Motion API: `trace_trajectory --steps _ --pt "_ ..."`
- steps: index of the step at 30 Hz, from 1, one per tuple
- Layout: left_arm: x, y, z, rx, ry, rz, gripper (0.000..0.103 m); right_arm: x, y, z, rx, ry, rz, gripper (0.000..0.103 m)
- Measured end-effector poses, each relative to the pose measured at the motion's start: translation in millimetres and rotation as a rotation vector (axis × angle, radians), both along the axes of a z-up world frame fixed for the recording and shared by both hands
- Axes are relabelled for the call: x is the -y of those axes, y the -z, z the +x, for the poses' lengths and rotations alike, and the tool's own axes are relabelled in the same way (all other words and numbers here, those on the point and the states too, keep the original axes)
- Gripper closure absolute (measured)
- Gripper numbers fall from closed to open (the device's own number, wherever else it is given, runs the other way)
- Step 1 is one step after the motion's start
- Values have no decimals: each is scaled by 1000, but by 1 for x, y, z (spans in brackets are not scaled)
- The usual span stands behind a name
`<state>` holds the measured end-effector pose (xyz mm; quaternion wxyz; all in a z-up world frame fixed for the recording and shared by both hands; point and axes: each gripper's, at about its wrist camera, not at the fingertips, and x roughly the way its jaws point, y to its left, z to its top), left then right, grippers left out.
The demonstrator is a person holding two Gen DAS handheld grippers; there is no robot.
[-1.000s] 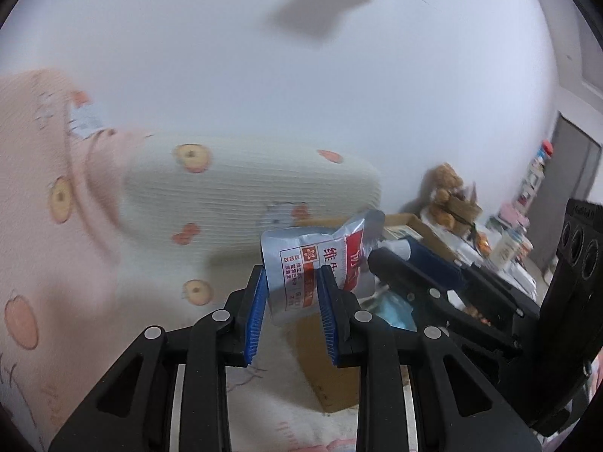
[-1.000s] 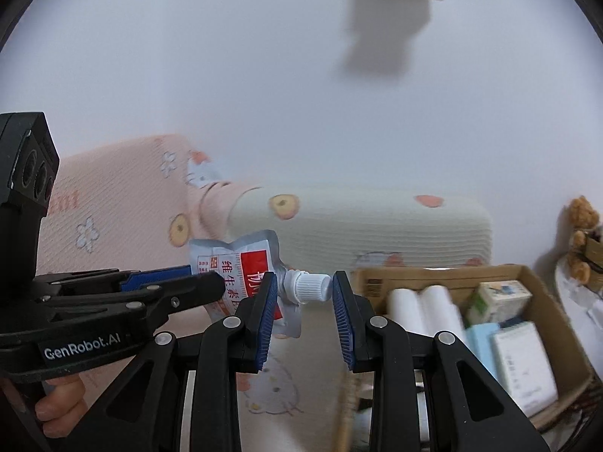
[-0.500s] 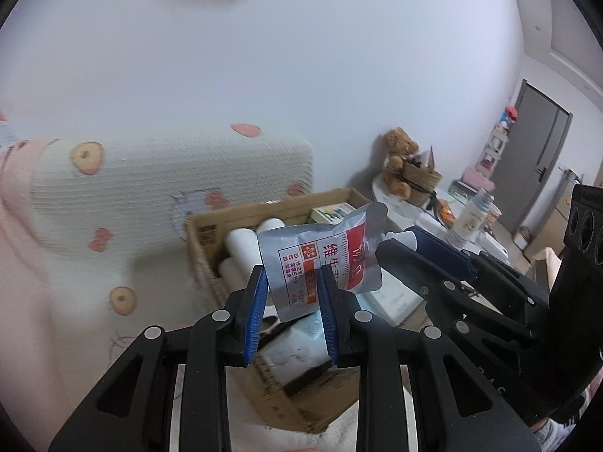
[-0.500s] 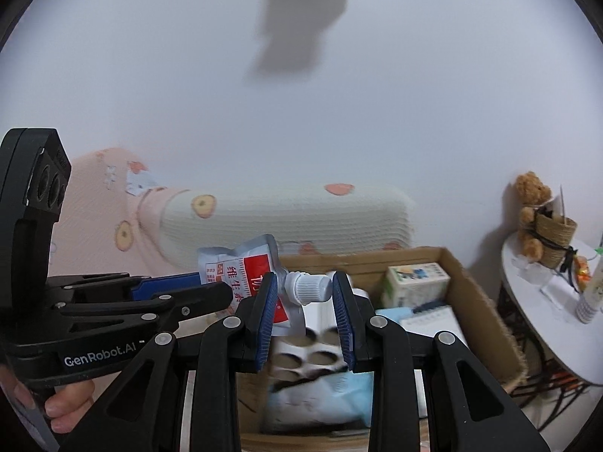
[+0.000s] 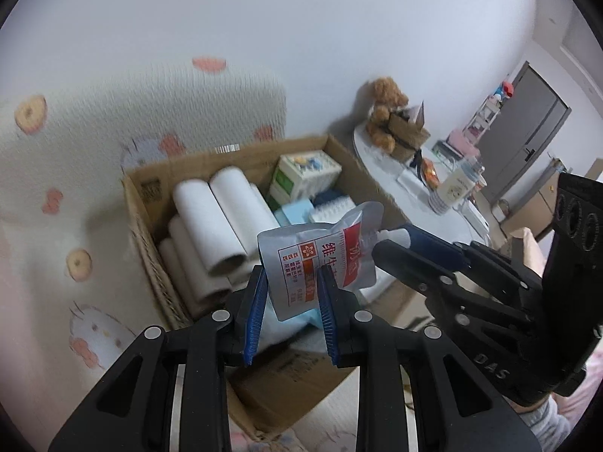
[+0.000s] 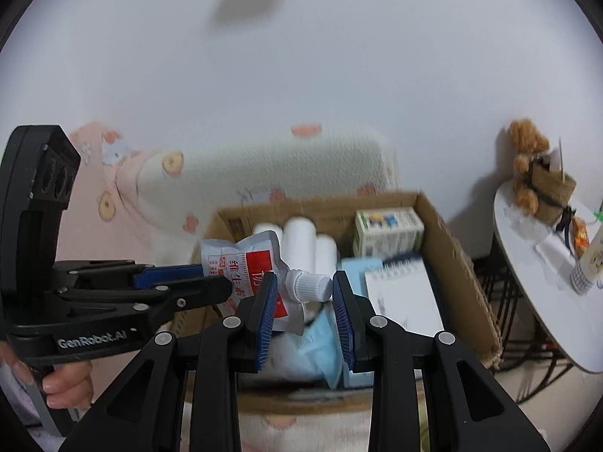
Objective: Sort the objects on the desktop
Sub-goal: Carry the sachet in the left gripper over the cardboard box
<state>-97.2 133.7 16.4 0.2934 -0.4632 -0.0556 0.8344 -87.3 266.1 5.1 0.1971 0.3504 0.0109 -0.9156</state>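
A silver spout pouch (image 5: 316, 260) with a red label is held in the air above an open cardboard box (image 5: 150, 233). My left gripper (image 5: 290, 297) is shut on the pouch's lower body. My right gripper (image 6: 303, 295) is shut on the pouch's white screw cap (image 6: 309, 286); the pouch body (image 6: 241, 263) shows to its left. The box (image 6: 456, 260) holds white rolls (image 5: 222, 218), a small printed carton (image 5: 305, 173), a spiral notepad (image 6: 399, 297) and light blue packs (image 6: 320, 342).
The box sits on a patterned bed by a cream pillow (image 5: 113, 120). A round white side table (image 6: 542, 275) stands to the right with a teddy bear (image 6: 527, 162), a basket and a bottle. A grey door (image 5: 527, 128) is far right.
Both grippers have carried the pouch rightward and tipped down, from in front of the pillow to above the open box. The grips on the pouch and cap are unchanged.
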Motion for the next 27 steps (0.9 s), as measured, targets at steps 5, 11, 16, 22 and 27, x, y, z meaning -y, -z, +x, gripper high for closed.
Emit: trace_trajectory --steps 5,11,16,22,27 --pt "-10 16 -7 44 -67 -29 74 -4 15 -16 92 -20 50 77" --pt "-27 36 -10 114 -93 -68 74 -4 30 -29 173 14 110 77" --pt "-31 57 -19 240 -93 -79 74 -9 48 -44 314 14 113 77" --pt "-37 74 -26 322 -106 -111 75 -6 67 -56 421 -2 172 77" --pt "-40 77 -32 367 -113 -145 75 -4 72 -61 476 -9 189 77"
